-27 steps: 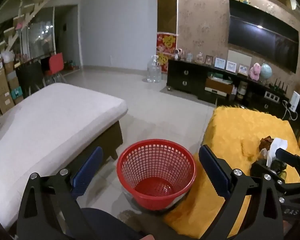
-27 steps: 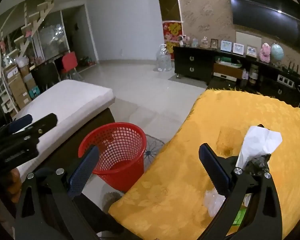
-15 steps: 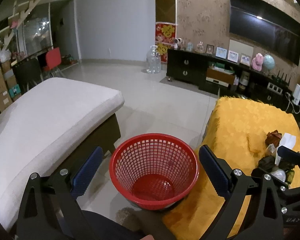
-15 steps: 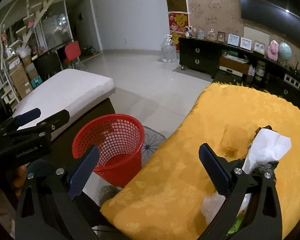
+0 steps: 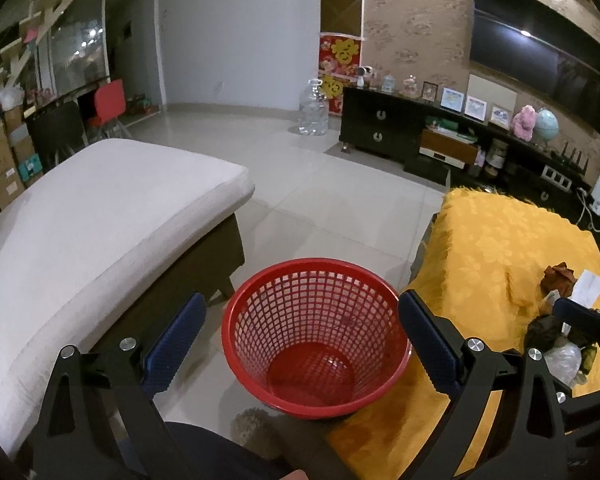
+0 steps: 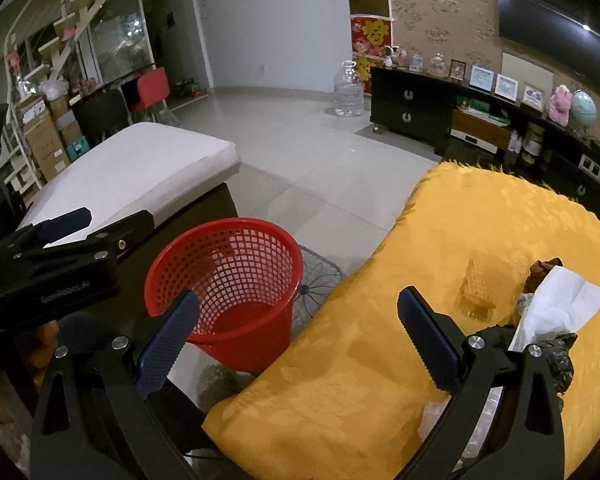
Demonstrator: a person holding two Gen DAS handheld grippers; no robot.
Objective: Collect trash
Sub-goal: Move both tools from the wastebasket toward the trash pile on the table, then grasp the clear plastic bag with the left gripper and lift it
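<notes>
Basket: the red basket (image 5: 316, 340) is standing on the floor, touching the near corner of the yellow cloth (image 6: 440, 280); stiff plastic mesh, empty.
Trash: the white tissue (image 6: 556, 308), a brown wrapper (image 5: 558, 276) and a clear bag (image 5: 564, 362) are lying on the cloth, well right of the basket.
Handling: all are looking light, soft and crushable; pinching the tissue's raised fold is seeming best.
Left gripper (image 5: 300, 344): gaping wide, holding nothing, hovering over the basket.
Right gripper (image 6: 296, 332): gaping wide, holding nothing, pointing between basket and tissue.
</notes>
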